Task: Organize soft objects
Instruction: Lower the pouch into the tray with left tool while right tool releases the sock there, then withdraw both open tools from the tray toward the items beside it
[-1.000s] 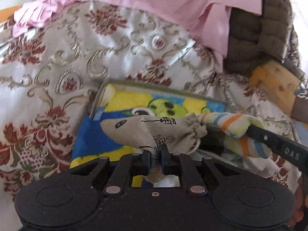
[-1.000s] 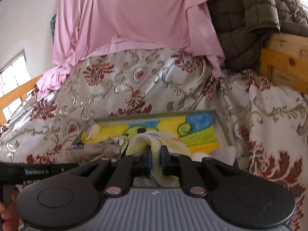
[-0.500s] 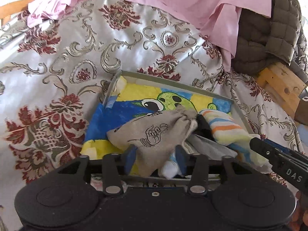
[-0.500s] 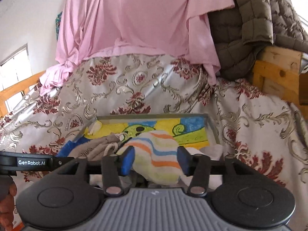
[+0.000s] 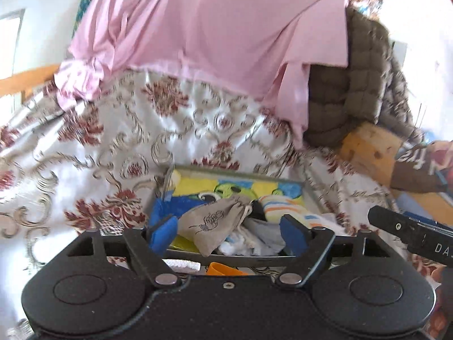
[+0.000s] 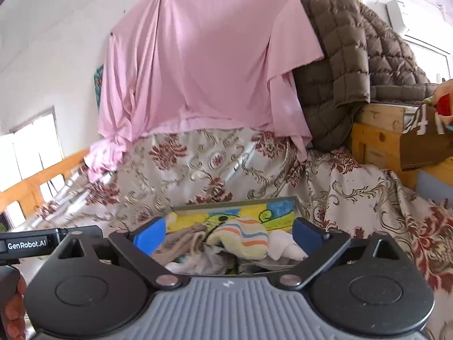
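Left gripper (image 5: 228, 232): fingers spread wide, holding nothing. Right gripper (image 6: 228, 233): fingers likewise spread, empty. Both hang just short of the tray (image 5: 240, 259), which sits on the floral bedspread (image 5: 119, 141). In the tray lie the beige drawstring pouch (image 5: 212, 223), the striped sock (image 6: 243, 236) beside it, and pale socks (image 6: 286, 248) heaped loosely. Judgement: these soft items are deposited, so that stage appears complete. An orange item (image 5: 223, 269) shows at the tray's near edge; its nature cannot be determined. Whether anything remains outside is not visible.
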{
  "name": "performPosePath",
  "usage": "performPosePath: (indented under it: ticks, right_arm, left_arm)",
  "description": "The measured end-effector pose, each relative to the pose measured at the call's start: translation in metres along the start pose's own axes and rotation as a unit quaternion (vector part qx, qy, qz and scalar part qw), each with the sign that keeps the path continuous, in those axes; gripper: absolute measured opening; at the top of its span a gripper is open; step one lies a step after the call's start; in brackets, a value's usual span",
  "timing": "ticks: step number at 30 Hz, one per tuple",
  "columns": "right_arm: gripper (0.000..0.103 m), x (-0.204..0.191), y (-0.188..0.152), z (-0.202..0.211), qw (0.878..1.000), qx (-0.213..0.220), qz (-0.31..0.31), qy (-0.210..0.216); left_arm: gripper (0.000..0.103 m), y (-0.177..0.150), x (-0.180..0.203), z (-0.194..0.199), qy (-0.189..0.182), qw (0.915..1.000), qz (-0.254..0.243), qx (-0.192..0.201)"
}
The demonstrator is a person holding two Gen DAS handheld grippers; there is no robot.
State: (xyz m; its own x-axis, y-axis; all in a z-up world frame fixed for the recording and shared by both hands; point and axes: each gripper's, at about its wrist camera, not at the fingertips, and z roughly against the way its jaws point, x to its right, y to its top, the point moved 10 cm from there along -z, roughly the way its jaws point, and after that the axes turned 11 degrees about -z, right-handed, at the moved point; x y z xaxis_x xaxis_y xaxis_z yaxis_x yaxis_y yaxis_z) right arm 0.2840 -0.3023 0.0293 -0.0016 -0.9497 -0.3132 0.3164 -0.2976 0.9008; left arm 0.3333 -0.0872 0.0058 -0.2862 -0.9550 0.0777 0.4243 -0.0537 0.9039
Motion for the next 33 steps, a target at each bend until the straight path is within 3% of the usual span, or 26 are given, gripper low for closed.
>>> performPosePath:
  ticks: [10, 15, 26, 33]
  right_arm:
    - [0.103, -0.018, -0.005, 0.075, 0.999, 0.035, -0.008, -0.005]
    - [0.103, -0.014, -0.025, 0.1, 0.999, 0.044, -0.024, -0.022]
    - [0.103, -0.006, -0.084, 0.112, 0.998, 0.032, -0.019, -0.055]
    - [0.103, 0.0, -0.112, 0.105, 0.998, -0.005, -0.021, -0.058]
  left_arm:
    - [0.101, 0.005, 0.009, 0.087, -0.003, 0.9985, -0.004, 0.055]
    - [0.102, -0.007, 0.009, 0.116, 0.004, 0.9974, -0.021, 0.069]
    - [0.102, -0.066, -0.001, 0.134, 0.015, 0.9989, -0.031, 0.033]
    - [0.102, -0.098, -0.003, 0.13, 0.019, 0.9992, -0.034, 0.006]
